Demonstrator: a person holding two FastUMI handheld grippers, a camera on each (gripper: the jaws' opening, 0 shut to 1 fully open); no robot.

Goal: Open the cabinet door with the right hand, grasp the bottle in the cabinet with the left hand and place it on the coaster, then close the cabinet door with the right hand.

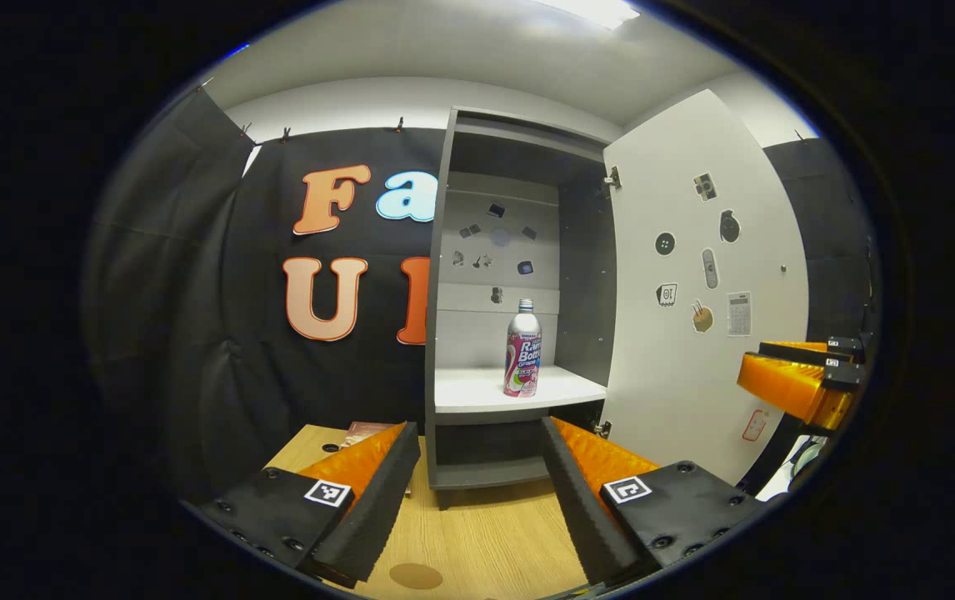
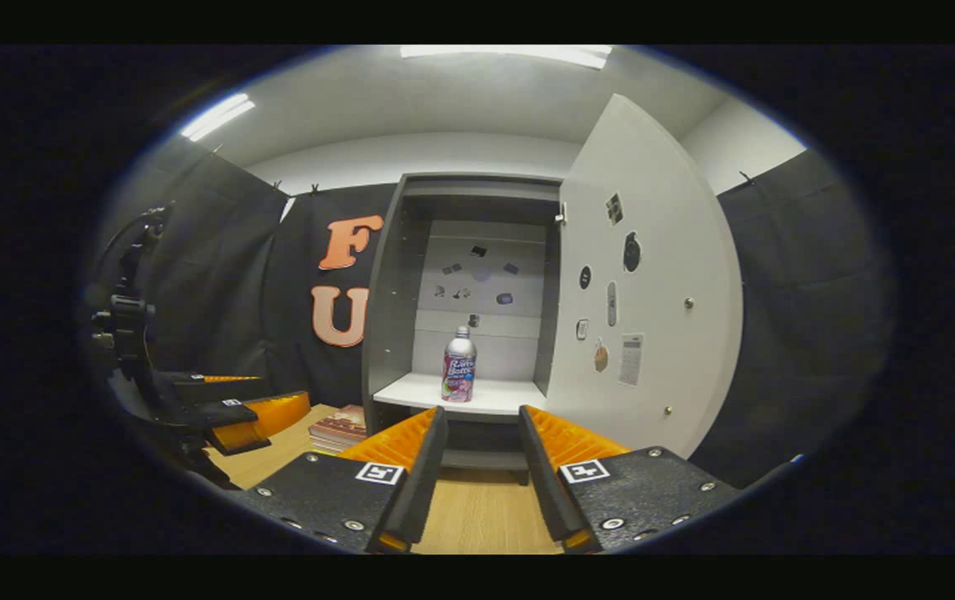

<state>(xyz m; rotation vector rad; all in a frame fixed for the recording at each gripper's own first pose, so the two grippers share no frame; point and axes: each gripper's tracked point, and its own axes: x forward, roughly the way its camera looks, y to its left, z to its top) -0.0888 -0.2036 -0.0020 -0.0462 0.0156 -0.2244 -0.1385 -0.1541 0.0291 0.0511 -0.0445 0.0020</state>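
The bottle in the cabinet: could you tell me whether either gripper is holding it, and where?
Nothing is held. The bottle stands alone on the shelf; the left gripper and right gripper are both open and short of it.

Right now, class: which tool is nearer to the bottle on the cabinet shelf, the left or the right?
Left, though only slightly. The left tool is open in front of the cabinet, just below the bottle. The right tool, also open, sits a little farther back, since the bottle looks smaller from it.
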